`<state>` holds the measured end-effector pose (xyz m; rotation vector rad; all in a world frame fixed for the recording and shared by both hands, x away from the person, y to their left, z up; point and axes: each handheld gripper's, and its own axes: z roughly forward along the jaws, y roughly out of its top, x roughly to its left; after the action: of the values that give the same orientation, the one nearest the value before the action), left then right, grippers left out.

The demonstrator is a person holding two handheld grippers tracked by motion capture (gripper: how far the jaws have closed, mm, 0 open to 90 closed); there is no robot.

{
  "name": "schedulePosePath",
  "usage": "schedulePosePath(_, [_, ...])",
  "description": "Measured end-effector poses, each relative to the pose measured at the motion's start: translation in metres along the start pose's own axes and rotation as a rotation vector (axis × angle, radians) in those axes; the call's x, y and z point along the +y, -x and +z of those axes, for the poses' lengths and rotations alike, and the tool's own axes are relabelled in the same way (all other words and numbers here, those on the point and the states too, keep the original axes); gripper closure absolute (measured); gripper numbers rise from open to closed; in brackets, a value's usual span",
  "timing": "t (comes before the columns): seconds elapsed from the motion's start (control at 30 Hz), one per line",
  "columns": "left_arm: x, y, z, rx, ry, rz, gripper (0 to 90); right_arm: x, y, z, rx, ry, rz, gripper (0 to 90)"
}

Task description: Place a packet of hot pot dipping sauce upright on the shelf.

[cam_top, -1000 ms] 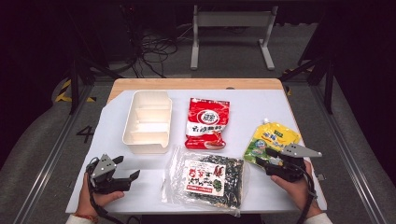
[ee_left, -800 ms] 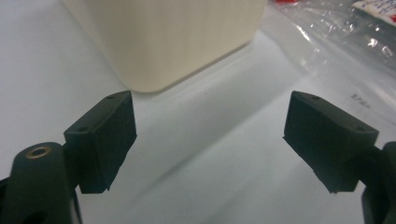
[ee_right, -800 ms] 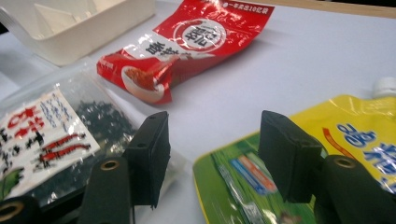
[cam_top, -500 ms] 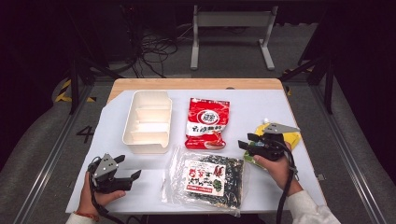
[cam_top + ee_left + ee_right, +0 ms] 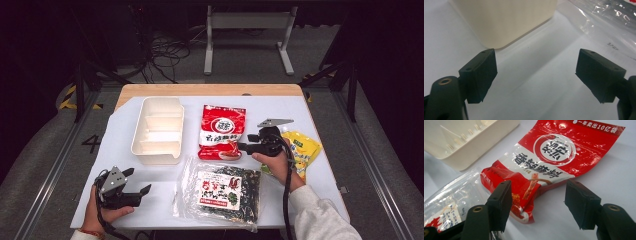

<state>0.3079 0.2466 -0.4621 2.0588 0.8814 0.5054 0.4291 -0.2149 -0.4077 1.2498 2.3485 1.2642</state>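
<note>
A red snack bag [image 5: 222, 131] lies flat at the table's middle, right of a cream divided tray [image 5: 155, 159]. My right gripper [image 5: 243, 142] hovers at the bag's lower right corner, pointing left. In the right gripper view its jaws [image 5: 539, 202] stand open over the red bag's [image 5: 554, 155] near corner without pressing on it; they have just been opening. My left gripper [image 5: 138, 180] rests at the front left, open and holding nothing. In the left gripper view its pads [image 5: 536, 72] frame bare table in front of the tray's wall [image 5: 506, 20].
A clear bag of dark seaweed snack [image 5: 220, 192] lies at the front centre, just below the red bag. A yellow pouch [image 5: 305, 150] sits at the right, partly behind the right hand. The white table cover [image 5: 125, 125] ends near both hands at the front edge.
The right hand has moved left from the yellow pouch to the red bag's lower right corner. The left hand and its gripper have stayed in place.
</note>
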Motion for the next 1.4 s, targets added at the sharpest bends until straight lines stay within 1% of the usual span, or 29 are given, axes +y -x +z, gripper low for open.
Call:
schedulePosePath(0.03, [-0.001,0.000,0.000,0.001,-0.004,0.001,17.7,0.001,0.002,0.003,0.007,-0.006,0.004,39.4])
schedulePosePath(0.07, [-0.001,0.001,-0.001,0.003,-0.003,-0.005,17.6,0.002,0.004,0.009,0.007,-0.026,0.008,41.0])
schedulePosePath(0.1, [-0.002,0.001,-0.002,0.007,-0.004,0.002,17.7,0.003,0.005,0.013,0.009,-0.041,0.011,41.7])
schedulePosePath(0.13, [-0.002,0.001,-0.002,0.005,-0.004,0.002,17.7,0.003,0.006,0.016,0.012,-0.043,0.013,42.3])
schedulePosePath(0.2, [-0.003,0.002,-0.004,0.006,0.000,-0.007,17.7,0.005,0.009,0.023,0.003,-0.057,0.024,41.9])
schedulePosePath(0.3, [-0.004,0.002,-0.006,0.013,-0.008,-0.001,17.7,0.007,0.013,0.031,0.003,-0.073,0.043,37.9])
schedulePosePath(0.37, [-0.006,0.003,-0.007,0.018,-0.013,0.001,17.7,0.008,0.016,0.036,0.005,-0.081,0.077,33.9])
schedulePosePath(0.4, [-0.006,0.003,-0.007,0.018,-0.013,0.001,17.7,0.008,0.016,0.036,0.005,-0.081,0.077,33.9])
schedulePosePath(0.43, [-0.007,0.003,-0.008,0.021,-0.013,0.004,17.7,0.009,0.017,0.039,0.005,-0.090,0.088,32.6])
schedulePosePath(0.47, [-0.008,0.004,-0.009,0.022,-0.012,-0.002,17.7,0.010,0.018,0.042,-0.007,-0.098,0.095,29.8])
schedulePosePath(0.6, [-0.010,0.005,-0.011,0.026,-0.018,-0.009,17.7,0.011,0.022,0.051,-0.004,-0.115,0.145,30.2])
schedulePosePath(0.7, [-0.010,0.006,-0.011,0.028,-0.015,-0.005,18.1,0.010,0.026,0.058,0.015,-0.132,0.172,29.9])
schedulePosePath(0.77, [-0.009,0.007,-0.010,0.030,-0.017,-0.005,18.1,0.008,0.025,0.062,0.041,-0.143,0.186,27.6])
schedulePosePath(0.8, [-0.009,0.008,-0.009,0.027,-0.020,-0.003,18.1,0.008,0.024,0.062,0.037,-0.145,0.181,27.3])
schedulePosePath(0.87, [-0.009,0.008,-0.008,0.028,-0.026,0.001,18.0,0.009,0.022,0.063,0.030,-0.167,0.137,27.6])
schedulePosePath(0.9, [-0.009,0.008,-0.008,0.027,-0.027,0.002,18.0,0.011,0.021,0.063,0.039,-0.181,0.109,31.3])
schedulePosePath(0.97, [-0.008,0.008,-0.007,0.020,-0.030,0.002,18.0,0.012,0.020,0.064,0.092,-0.210,0.096,39.6])
schedulePosePath(1.0, [-0.006,0.008,-0.006,0.022,-0.027,0.011,18.0,0.013,0.019,0.065,0.119,-0.222,0.090,44.8])
schedulePosePath(1.03, [-0.005,0.008,-0.006,0.016,-0.022,0.012,18.0,0.013,0.019,0.066,0.137,-0.220,0.080,47.4])
schedulePosePath(1.07, [-0.005,0.008,-0.006,0.016,-0.022,0.012,17.9,0.013,0.019,0.066,0.137,-0.220,0.080,47.4])
schedulePosePath(1.1, [-0.004,0.008,-0.005,0.012,-0.021,0.013,17.9,0.013,0.020,0.067,0.150,-0.216,0.080,50.4])
schedulePosePath(1.13, [-0.003,0.008,-0.003,0.008,-0.022,0.015,17.9,0.013,0.020,0.067,0.165,-0.207,0.065,55.6])
schedulePosePath(1.2, [0.000,0.009,-0.001,-0.004,-0.014,0.023,17.7,0.014,0.018,0.067,0.166,-0.201,0.035,60.4])
schedulePosePath(1.23, [0.001,0.008,-0.001,-0.007,-0.013,0.022,17.5,0.015,0.016,0.066,0.161,-0.196,0.014,62.7])
schedulePosePath(1.27, [0.004,0.008,-0.001,-0.012,-0.001,0.018,17.4,0.016,0.015,0.066,0.156,-0.191,0.000,64.3])
schedulePosePath(1.37, [0.010,0.007,-0.003,-0.021,0.021,0.010,17.3,0.016,0.010,0.063,0.161,-0.155,-0.024,72.2])
schedulePosePath(1.4, [0.012,0.006,-0.003,-0.013,0.027,0.012,17.3,0.018,0.008,0.061,0.157,-0.143,-0.039,73.9])
